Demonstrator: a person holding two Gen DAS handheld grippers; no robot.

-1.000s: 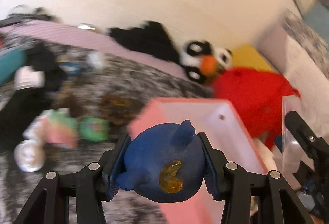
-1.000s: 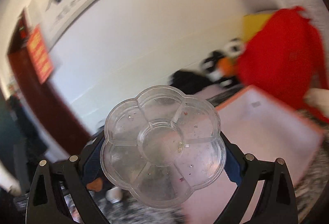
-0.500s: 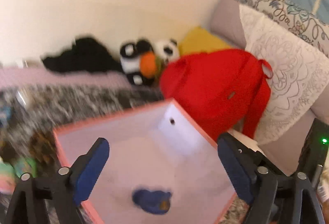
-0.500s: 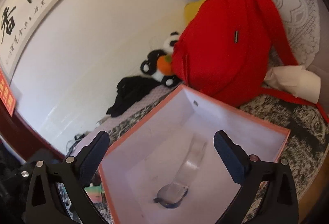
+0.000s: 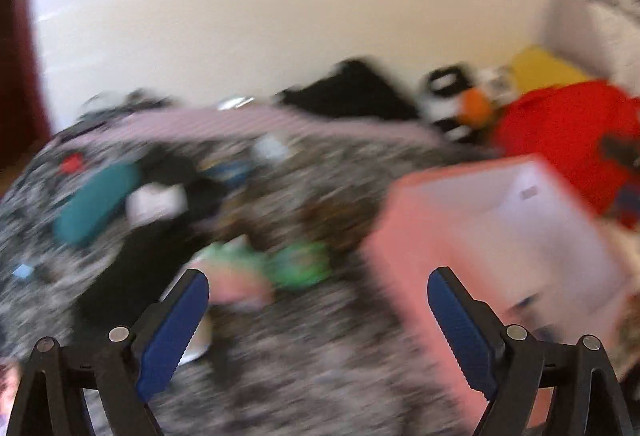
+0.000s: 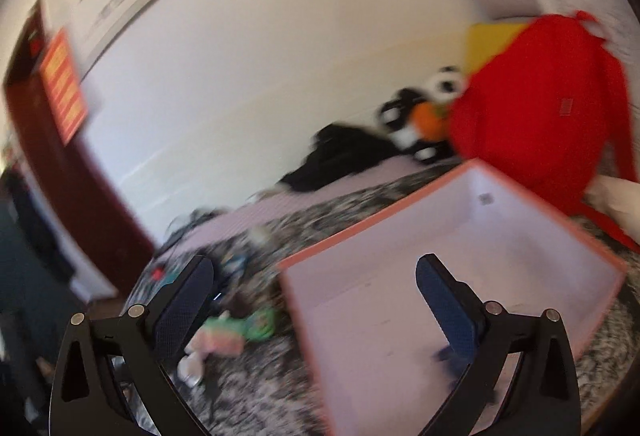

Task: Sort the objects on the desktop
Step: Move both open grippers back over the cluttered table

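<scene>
The black-and-white mottled blanket (image 5: pixel 320 356) covers the surface and carries everything; both views are smeared by blur. On it, towards the right, stands the open pink-rimmed cardboard box with pale lilac inner walls (image 6: pixel 500 248), the largest of the sorting things. Behind the box, leaning near the wall, is a bright red fabric backpack (image 6: pixel 536 107), and just beside that a black-and-white plush panda with an orange patch (image 6: pixel 424 111) and a heap of black cloth (image 6: pixel 340 159).

Inside the box, low at its near side, a small dark blue blob (image 6: pixel 448 356) shows partly behind the right claw's finger; it is too blurred to tell more.

To the left of the box, loose things lie scattered on the blanket: a teal oblong object (image 5: pixel 96 203), a white card-like piece (image 5: pixel 156 199), a green round toy (image 5: pixel 300 264) and a pale pink and green soft toy (image 5: pixel 236 276) just beside it. All are apart from both claws.

The left claw (image 5: pixel 318 320) has just been opening; its blue-padded fingers (image 5: pixel 176 332) stand wide apart with nothing between them, over the blanket at the box's left edge. The right claw (image 6: pixel 314 300) is likewise spread wide and empty, its right finger over the box's interior, its left over the blanket.
</scene>
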